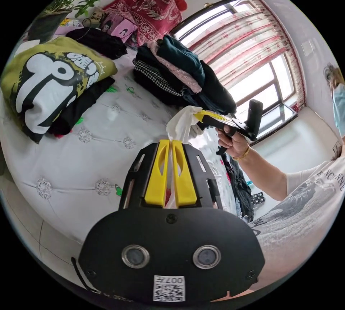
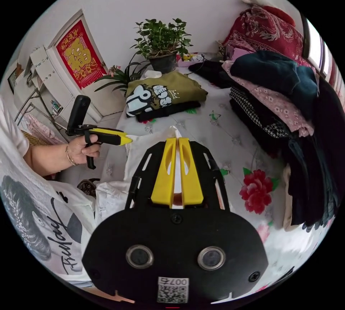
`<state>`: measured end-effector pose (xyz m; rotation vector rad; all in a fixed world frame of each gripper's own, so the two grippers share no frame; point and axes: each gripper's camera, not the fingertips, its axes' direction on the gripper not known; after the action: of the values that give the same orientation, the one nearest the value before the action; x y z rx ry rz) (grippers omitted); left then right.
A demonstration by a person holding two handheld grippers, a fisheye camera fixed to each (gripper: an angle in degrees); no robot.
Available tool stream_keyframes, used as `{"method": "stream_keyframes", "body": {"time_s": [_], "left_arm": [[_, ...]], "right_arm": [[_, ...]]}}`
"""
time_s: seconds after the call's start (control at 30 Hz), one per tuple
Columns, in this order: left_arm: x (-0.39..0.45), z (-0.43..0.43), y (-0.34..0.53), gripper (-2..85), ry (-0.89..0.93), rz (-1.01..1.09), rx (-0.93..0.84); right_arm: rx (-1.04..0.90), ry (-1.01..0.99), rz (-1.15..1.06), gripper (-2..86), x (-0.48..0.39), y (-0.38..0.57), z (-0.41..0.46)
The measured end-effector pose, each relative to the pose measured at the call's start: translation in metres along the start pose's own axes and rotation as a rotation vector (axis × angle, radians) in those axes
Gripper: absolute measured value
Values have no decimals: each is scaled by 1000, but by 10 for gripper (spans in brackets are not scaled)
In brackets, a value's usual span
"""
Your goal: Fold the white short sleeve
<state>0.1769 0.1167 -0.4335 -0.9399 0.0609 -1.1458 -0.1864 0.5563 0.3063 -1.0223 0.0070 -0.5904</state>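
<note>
both grippers are pinching the white short sleeve: left gripper point(image 1: 171, 141), right gripper point(image 2: 176, 139), each holding an edge lifted above the bed point(image 1: 90, 159). risk: the bites are looking narrow, so cloth could be slipping out under tension.

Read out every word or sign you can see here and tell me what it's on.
"Friday", in black script, as best I can read it: the person's white T-shirt.
One gold character, too stylised to read: the red wall hanging.
White cartoon lettering, too stylised to read: the olive top.
Small printed tags on the left gripper and the right gripper: too small to read.
</note>
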Motion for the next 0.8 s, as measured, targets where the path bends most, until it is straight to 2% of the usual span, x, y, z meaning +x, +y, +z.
{"method": "stream_keyframes", "body": {"time_s": [0.13,0.23,0.4,0.53,0.67,0.8], "left_arm": [[70,26,32,-9,16,223,-76],[115,58,56,-8,49,378,-169],[191,171,156,-4,50,684,-495],[217,245,247,14,24,817,-742],[237,254,283,21,48,861,-743],[240,253,295,29,2,835,-654]], "right_arm": [[26,-14,43,-2,8,37,-36],[-25,19,55,-1,5,75,-61],[-151,58,199,3,4,126,-60],[-258,98,391,14,-2,156,-32],[-171,108,549,18,-18,157,-54],[-88,101,578,15,-29,125,-67]]}}
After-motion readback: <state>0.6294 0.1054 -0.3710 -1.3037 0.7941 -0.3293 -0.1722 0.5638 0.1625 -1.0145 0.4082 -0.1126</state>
